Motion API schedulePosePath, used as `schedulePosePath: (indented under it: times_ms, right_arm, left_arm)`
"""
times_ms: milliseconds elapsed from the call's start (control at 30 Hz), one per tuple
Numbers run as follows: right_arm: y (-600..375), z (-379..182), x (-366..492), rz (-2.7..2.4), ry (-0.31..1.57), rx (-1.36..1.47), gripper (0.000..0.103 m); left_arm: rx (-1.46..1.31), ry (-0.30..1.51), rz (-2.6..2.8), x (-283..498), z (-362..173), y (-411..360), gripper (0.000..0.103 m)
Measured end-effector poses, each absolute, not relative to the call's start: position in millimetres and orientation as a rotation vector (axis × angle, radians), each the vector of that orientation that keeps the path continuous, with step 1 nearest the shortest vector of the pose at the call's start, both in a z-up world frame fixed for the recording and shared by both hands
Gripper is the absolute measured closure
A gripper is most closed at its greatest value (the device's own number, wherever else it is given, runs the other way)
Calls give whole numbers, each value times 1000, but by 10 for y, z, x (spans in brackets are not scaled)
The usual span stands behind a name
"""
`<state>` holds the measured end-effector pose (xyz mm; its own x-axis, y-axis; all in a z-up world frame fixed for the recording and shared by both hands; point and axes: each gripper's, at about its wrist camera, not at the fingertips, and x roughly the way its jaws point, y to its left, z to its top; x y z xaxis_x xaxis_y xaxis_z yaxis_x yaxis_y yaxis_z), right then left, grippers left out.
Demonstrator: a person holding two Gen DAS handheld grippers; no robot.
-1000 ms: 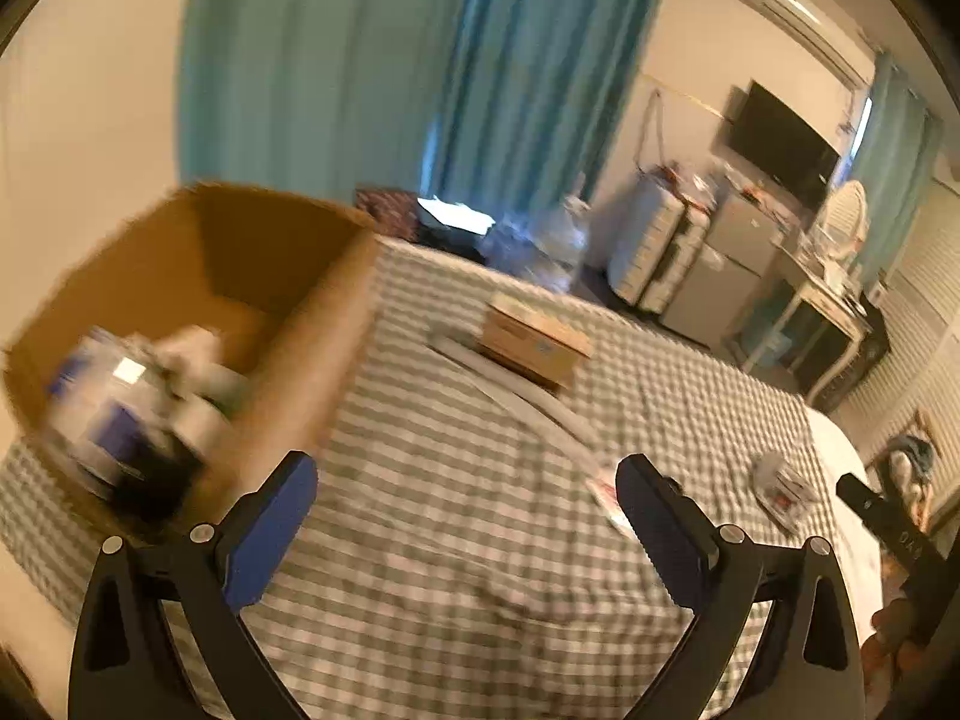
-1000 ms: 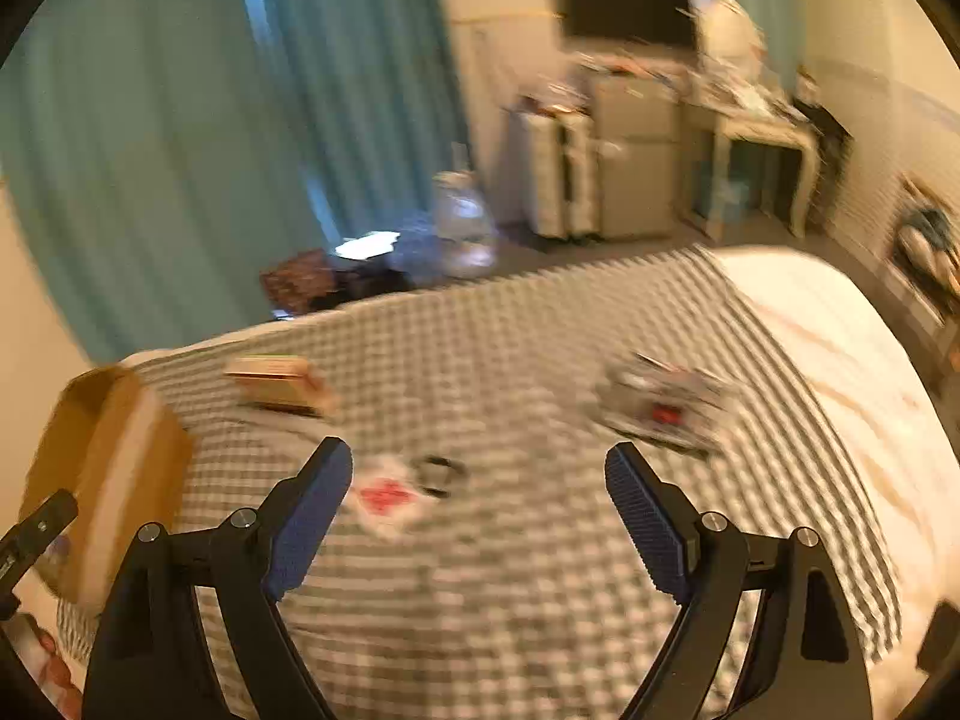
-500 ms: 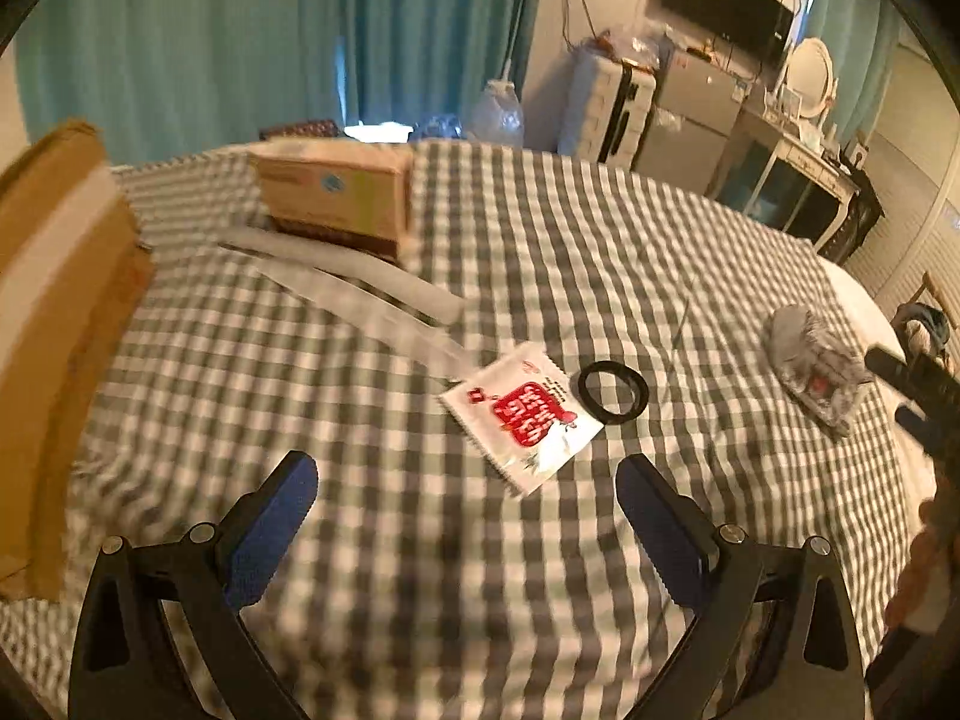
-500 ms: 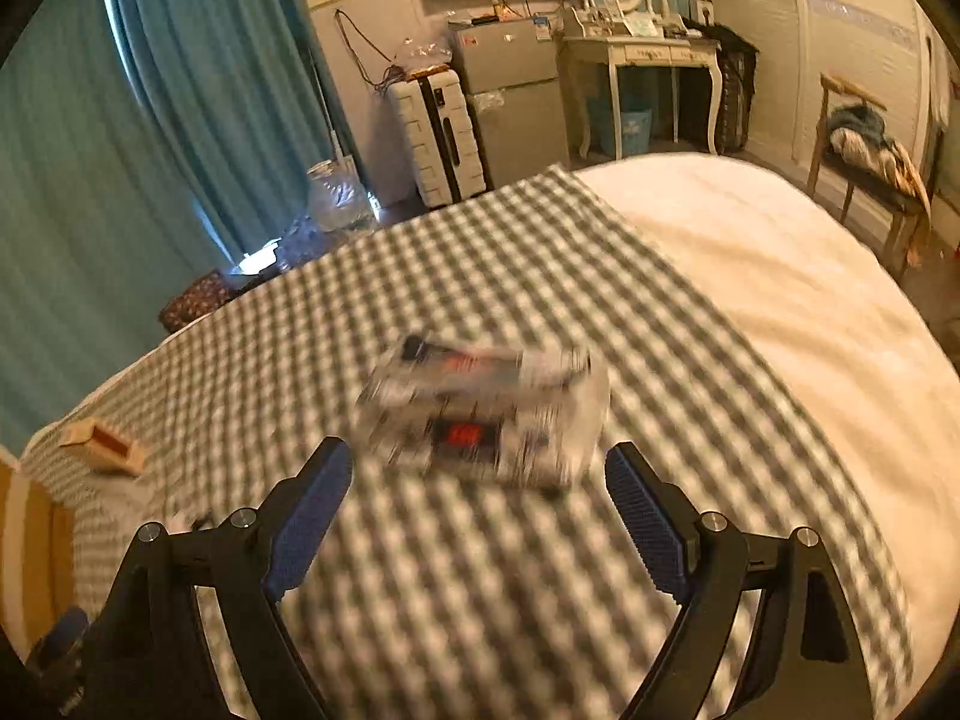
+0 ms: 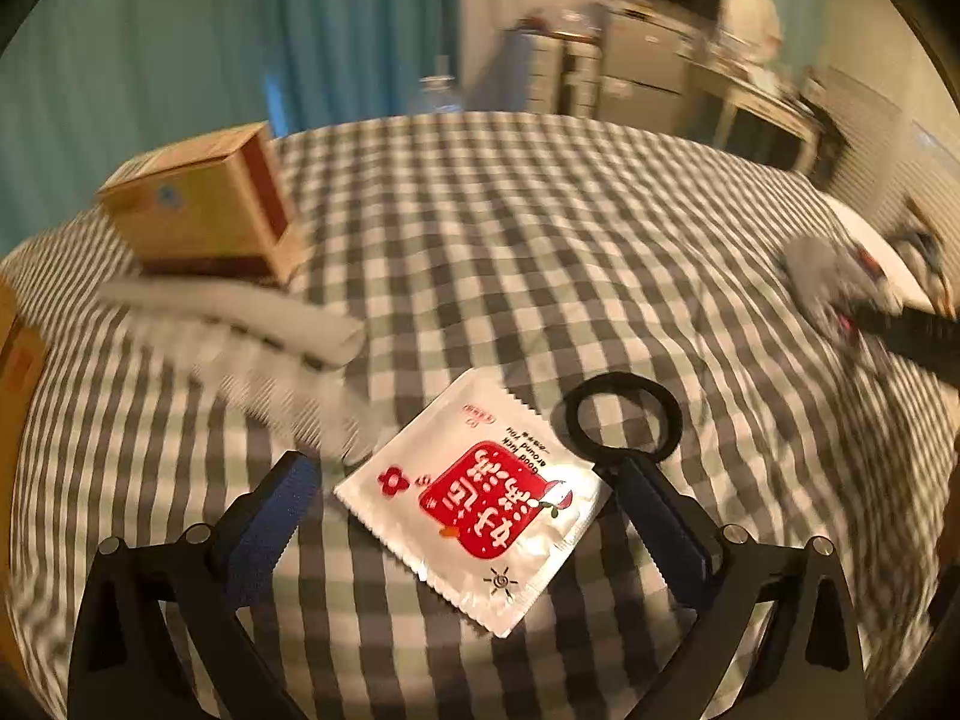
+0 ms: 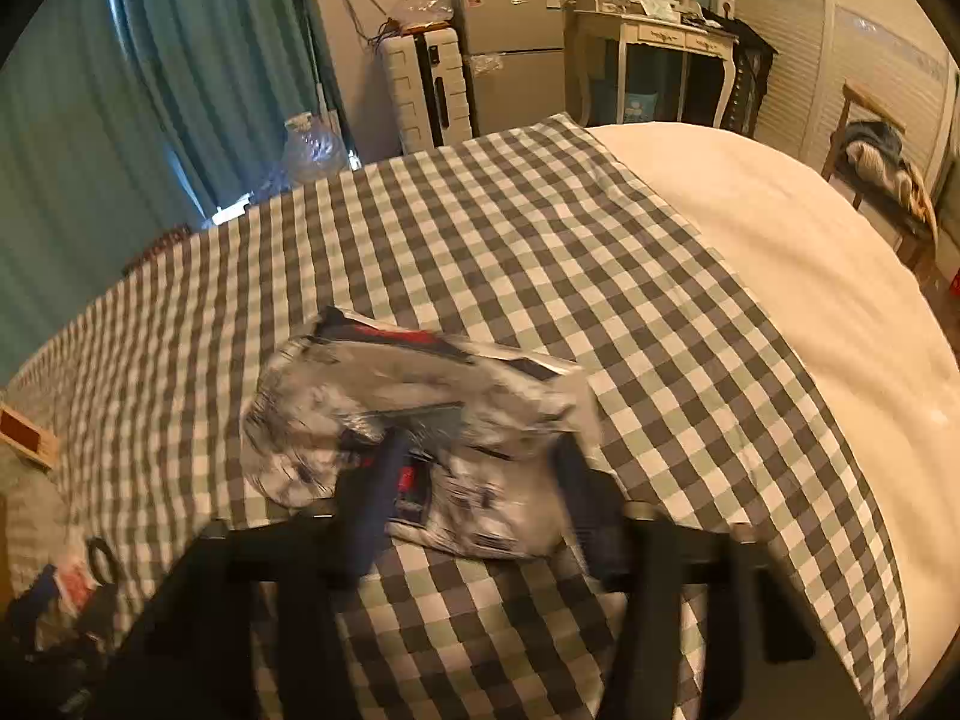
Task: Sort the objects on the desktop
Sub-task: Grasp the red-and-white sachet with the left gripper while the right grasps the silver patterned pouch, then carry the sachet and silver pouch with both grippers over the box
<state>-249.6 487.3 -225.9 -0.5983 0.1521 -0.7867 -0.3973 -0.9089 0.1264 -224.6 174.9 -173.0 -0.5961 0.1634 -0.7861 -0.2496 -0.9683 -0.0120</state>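
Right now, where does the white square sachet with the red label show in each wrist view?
Left wrist: white square sachet with the red label lies low in the centre, between the open fingers.
Right wrist: same sachet, tiny and blurred, at the bottom-left edge.
Shared landmark: the black ring beside it.

Layout on the checked cloth (image 5: 540, 228). The sachet (image 5: 480, 498) lies between the spread fingers of the left gripper (image 5: 456, 480); the ring (image 5: 621, 420) lies just beside its right edge. Behind and to the left lies a flat strip (image 5: 240, 312), with a box (image 5: 204, 210) behind it. Far right lies the crinkled packet (image 6: 420, 420), between the fingers of the right gripper (image 6: 474, 468).
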Motion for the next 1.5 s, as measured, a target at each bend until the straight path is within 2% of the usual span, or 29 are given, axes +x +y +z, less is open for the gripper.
schedulePosePath:
  times_ms: [67, 133, 200, 233, 300, 333, 367, 433, 1000, 1267, 1500]
  right_arm:
    - [4876, -2252, -2474, 2522, 418, -1201, 75]
    - [4844, -2231, -2469, 2532, 398, -1203, 86]
    - [4796, -2187, -2477, 2554, 397, -1204, 97]
    - [4769, -2176, -2476, 2560, 394, -1204, 97]
    - [4718, -2160, -2452, 2572, 384, -1206, 97]
    - [4699, -2154, -2441, 2577, 383, -1206, 97]
    - [4689, -2145, -2425, 2587, 388, -1211, 97]
    - [4648, -2111, -2366, 2605, 402, -1209, 97]
    - [3942, -1211, -1624, 2826, 424, -1095, 98]
    - [3202, -740, -1294, 2984, 320, -1075, 98]
    - [2456, -364, -1092, 3117, 156, -1021, 98]
  left_arm:
    - [-1270, 158, 2549, -2267, -1723, 1708, 0]
    - [-1256, 168, 2521, -2251, -1705, 1682, 5]
    - [-1237, 201, 2522, -2227, -1659, 1625, 32]
    - [-1229, 203, 2519, -2204, -1637, 1599, 41]
    - [-1225, 189, 2502, -2177, -1570, 1535, 68]
    - [-1224, 188, 2499, -2186, -1536, 1506, 73]
    - [-1220, 189, 2501, -2173, -1506, 1480, 86]
    - [-1205, 213, 2524, -2114, -1443, 1440, 96]
    - [-1183, 29, 2548, -1593, -473, 930, 97]
    - [-1113, -32, 2619, -1314, 8, 549, 97]
    - [-1055, -86, 2731, -1114, 326, -24, 97]
